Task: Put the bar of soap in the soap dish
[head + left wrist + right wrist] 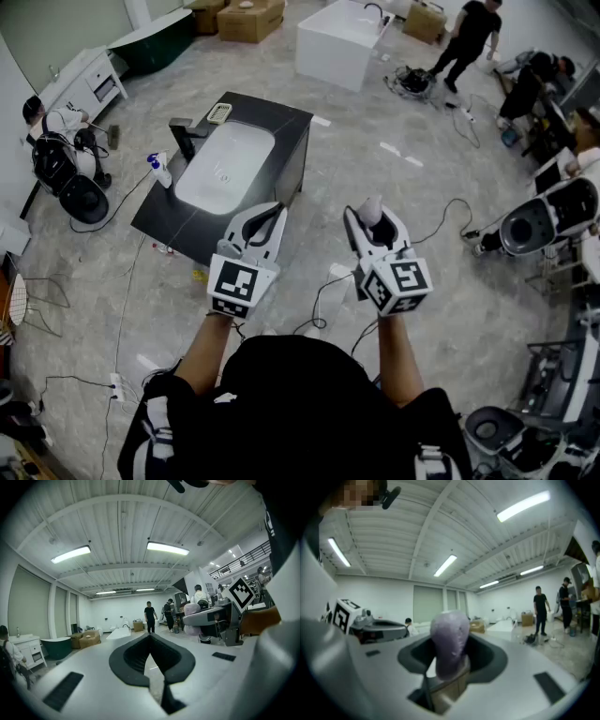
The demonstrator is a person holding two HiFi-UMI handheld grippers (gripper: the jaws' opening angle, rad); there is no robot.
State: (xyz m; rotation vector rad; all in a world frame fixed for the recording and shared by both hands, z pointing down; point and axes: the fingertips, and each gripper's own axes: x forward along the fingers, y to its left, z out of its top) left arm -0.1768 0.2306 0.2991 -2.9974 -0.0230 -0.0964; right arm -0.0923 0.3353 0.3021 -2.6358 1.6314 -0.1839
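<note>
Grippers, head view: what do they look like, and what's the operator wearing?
Both the left gripper and right gripper have white moulded two-jaw shells with dark inner pads. Each carries a cube of black-on-white square markers: left cube, right cube. The person wears a black top, forearms bare.

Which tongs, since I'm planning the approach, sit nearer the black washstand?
Left. The left tongs hover at the black washstand's near edge; the right tongs, gripping the soap bar, are farther right over the floor.
</note>
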